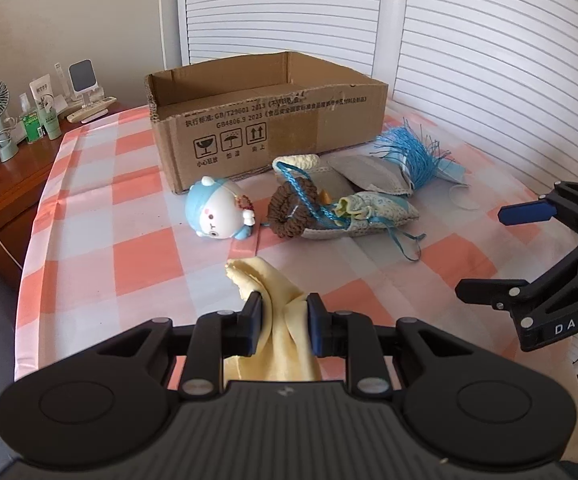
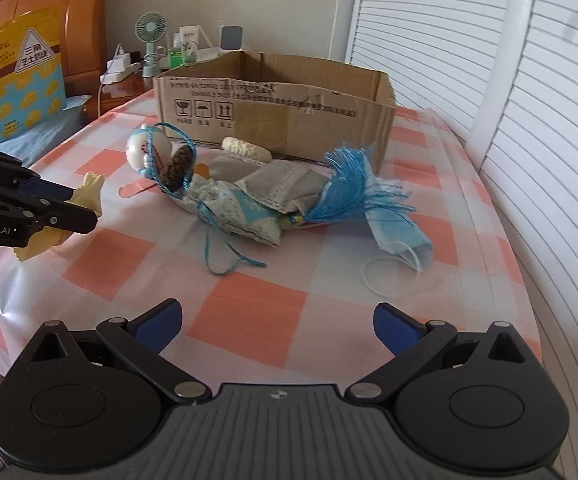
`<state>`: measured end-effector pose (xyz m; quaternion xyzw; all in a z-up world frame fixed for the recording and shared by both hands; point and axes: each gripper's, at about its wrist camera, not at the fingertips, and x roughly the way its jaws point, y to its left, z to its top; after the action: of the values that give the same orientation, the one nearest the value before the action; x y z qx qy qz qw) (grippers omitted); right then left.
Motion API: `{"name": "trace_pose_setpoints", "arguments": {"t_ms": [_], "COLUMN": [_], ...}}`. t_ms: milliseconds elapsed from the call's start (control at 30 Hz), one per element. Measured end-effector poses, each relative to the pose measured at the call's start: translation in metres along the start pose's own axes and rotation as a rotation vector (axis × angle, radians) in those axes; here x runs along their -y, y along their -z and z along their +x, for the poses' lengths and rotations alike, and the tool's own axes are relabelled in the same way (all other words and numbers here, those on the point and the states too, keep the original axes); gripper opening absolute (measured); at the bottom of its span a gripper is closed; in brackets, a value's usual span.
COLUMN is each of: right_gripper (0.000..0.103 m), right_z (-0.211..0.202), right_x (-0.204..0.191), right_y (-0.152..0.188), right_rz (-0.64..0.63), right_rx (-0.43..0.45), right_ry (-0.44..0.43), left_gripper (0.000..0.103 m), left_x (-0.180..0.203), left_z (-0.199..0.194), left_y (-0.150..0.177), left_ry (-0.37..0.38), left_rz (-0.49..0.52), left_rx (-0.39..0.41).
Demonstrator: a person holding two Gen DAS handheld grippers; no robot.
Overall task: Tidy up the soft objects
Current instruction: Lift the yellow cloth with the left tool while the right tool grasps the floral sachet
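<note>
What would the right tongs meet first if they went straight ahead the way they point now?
Probably the patterned fabric pouch in the pile, its loose blue cord lying nearest. The right tongs are open above bare checked tablecloth. Depth is hard to judge.

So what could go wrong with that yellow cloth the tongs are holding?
The yellow cloth hangs loosely from the left tongs, so it might slip out or drag on the checked tablecloth. On the way to the cardboard box, it could also snag the blue cord on the pile.
</note>
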<state>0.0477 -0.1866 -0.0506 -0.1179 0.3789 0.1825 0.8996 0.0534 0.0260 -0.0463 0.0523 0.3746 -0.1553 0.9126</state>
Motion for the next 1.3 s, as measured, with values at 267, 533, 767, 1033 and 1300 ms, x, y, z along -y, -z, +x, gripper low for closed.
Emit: {"name": "trace_pose_setpoints", "arguments": {"t_ms": [267,533,767,1033,1300], "right_gripper": [0.103,0.103,0.103,0.103,0.103], "right_z": [0.028,0.049,0.024,0.046,0.049], "right_x": [-0.024,-0.034,-0.052,-0.037,-0.042], "right_y": [-0.035,-0.043,-0.033,-0.056,-0.050], "right_rz": [-0.101,-0.116,-0.190,-0.188,-0.211], "right_rx": [0.033,-0.024,-0.027,0.024,-0.045], "right_ry": [-0.083,-0.155,-0.264,-0.217,-0.313], "left_gripper": [0.022,0.022,0.022,0.022,0.022], "left_x": [-0.020,-0.032,-0.037,-0.036,-0.035], "left_z": [-0.005,-0.007,-0.006,-0.004,-0.004], "left_y": [0.002,0.003,0.003,0.000,-0.002], "left_ry": [-0.014,-0.017,-0.011,-0.004,-0.005], "left_rz": [-0.022,-0.032,-0.035,-0.020,-0.015], "left_rx": [0.015,0.024,0.021,0.020,0.016]}}
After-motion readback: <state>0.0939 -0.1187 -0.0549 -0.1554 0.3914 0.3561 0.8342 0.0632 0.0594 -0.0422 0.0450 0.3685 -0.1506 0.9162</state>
